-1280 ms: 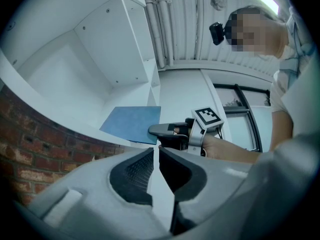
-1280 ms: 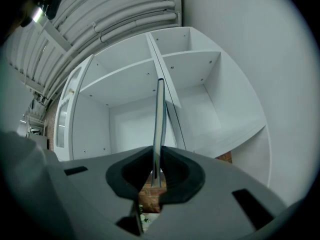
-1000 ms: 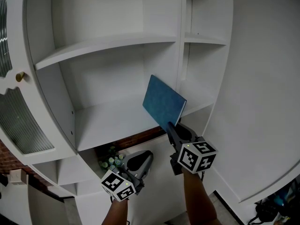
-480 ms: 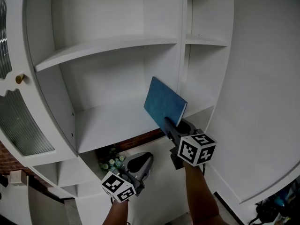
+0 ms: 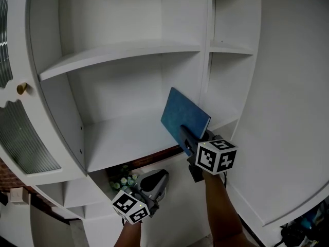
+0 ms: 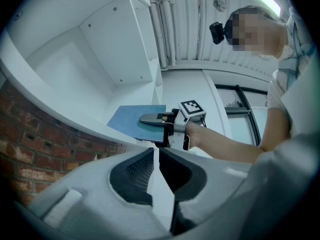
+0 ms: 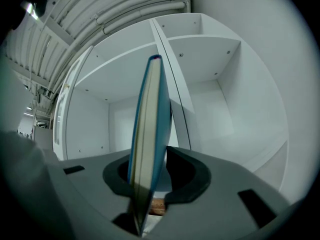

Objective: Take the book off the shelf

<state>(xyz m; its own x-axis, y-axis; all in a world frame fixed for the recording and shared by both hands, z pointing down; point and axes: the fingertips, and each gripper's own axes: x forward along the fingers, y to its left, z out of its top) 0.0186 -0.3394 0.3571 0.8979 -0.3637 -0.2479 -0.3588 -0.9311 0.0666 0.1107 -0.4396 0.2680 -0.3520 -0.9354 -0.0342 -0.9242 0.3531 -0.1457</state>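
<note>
Task is mostly done, judging from how things are sitting: the book [image 5: 184, 118] is no longer lying or standing on the shelf [image 5: 118, 138]. It is hanging tilted in the air just at 3 o'clock of the head view's centre, out by the front lip at the shelf's right end, with its top corner pointing to 11 o'clock. The right gripper [image 5: 183, 133] is holding it by the lower edge, coming in from 5 o'clock. In the right gripper view the book is standing edge-on between the jaws, with pages facing the camera and blue covers either side. The jaws have just been opening a bit, but the pads are looking pressed onto both covers, so this is reading as a grip (not a release). The shelf board at 9 o'clock of the book is showing bare white, and the boards above it are also showing nothing. The left gripper [image 5: 160, 178] is idling low at 6 o'clock, below the shelf and near some small flowers [image 5: 122, 178] at 7 o'clock. Its jaws are nearly together with nothing between them, so it is taking no part. What is left, as a judgement, is drawing the book fully out and away from the cabinet front. Whether its lowest corner is brushing the lip is not something the views are settling.
</note>
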